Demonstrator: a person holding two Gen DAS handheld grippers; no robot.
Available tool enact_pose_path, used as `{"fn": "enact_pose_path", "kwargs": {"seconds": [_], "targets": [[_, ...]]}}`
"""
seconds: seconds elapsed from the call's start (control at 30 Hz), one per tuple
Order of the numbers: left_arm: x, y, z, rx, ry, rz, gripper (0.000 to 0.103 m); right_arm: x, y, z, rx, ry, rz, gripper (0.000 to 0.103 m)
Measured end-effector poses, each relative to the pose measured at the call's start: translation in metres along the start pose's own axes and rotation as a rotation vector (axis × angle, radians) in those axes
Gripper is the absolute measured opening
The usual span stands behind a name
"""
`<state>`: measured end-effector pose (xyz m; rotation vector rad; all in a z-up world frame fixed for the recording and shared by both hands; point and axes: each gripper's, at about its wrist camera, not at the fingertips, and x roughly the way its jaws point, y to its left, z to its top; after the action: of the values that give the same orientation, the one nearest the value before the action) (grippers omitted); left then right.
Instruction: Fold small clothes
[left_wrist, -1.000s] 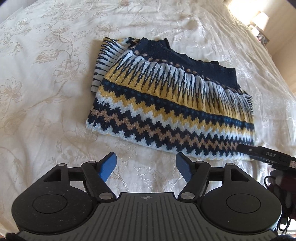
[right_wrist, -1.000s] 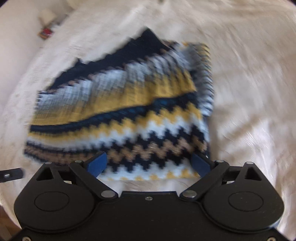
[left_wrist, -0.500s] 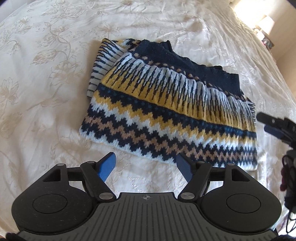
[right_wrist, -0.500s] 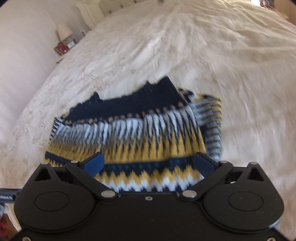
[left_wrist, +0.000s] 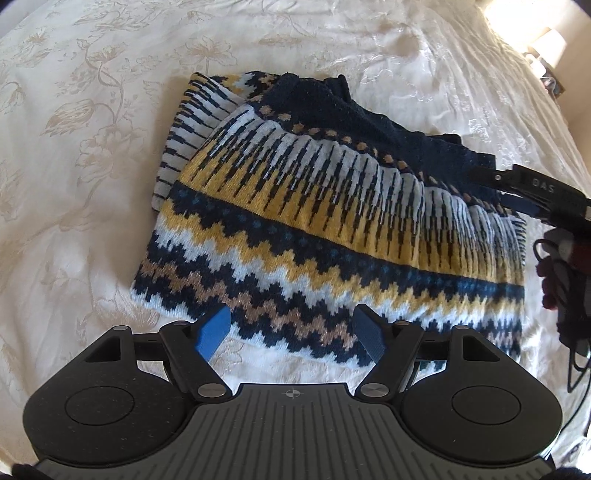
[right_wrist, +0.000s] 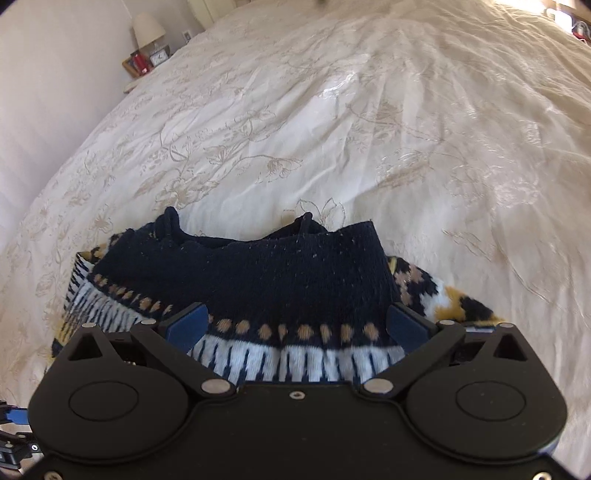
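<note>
A folded knit sweater (left_wrist: 332, 229) with navy, yellow, white and tan zigzag bands lies flat on the cream bedspread (left_wrist: 74, 184). My left gripper (left_wrist: 291, 330) is open and empty, its blue fingertips over the sweater's near hem. My right gripper (right_wrist: 295, 325) is open and empty, low over the sweater's navy top part (right_wrist: 280, 273), which fills the space between its fingers. The right gripper also shows in the left wrist view (left_wrist: 532, 188), over the sweater's far right corner.
The floral bedspread (right_wrist: 332, 129) stretches far beyond the sweater. A bedside table with a lamp (right_wrist: 147, 27) and small items stands at the far left past the bed edge. Another lamp (left_wrist: 550, 40) is at the far right. Dark cables (left_wrist: 565, 288) hang at the right.
My right gripper has moved forward over the sweater from its zigzag hem to its navy top part. My left gripper has moved closer, now over the near hem. Both stayed open.
</note>
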<state>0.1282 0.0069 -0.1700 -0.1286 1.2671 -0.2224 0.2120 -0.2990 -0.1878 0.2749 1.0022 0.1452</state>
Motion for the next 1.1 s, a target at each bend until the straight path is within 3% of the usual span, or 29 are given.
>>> {"fn": "enact_pose_path", "kwargs": {"seconds": [0.13, 0.3, 0.63, 0.87, 1.1], "targets": [[0.005, -0.005, 0.008, 0.012, 0.009, 0.009, 0.072, 0.026, -0.010, 0.003, -0.002, 0.068, -0.033, 0.103], [0.011, -0.016, 0.022, 0.038, 0.006, 0.011, 0.072, 0.034, -0.026, 0.008, 0.021, 0.080, -0.047, 0.103], [0.028, -0.059, 0.062, 0.138, -0.029, 0.002, 0.072, -0.030, -0.073, -0.013, 0.245, -0.040, 0.011, 0.103], [0.046, -0.086, 0.081, 0.196, -0.023, 0.005, 0.072, -0.057, -0.105, -0.052, 0.355, -0.018, -0.009, 0.103], [0.065, -0.098, 0.088, 0.221, -0.004, 0.040, 0.072, -0.065, -0.119, -0.082, 0.432, 0.029, 0.034, 0.103]]}}
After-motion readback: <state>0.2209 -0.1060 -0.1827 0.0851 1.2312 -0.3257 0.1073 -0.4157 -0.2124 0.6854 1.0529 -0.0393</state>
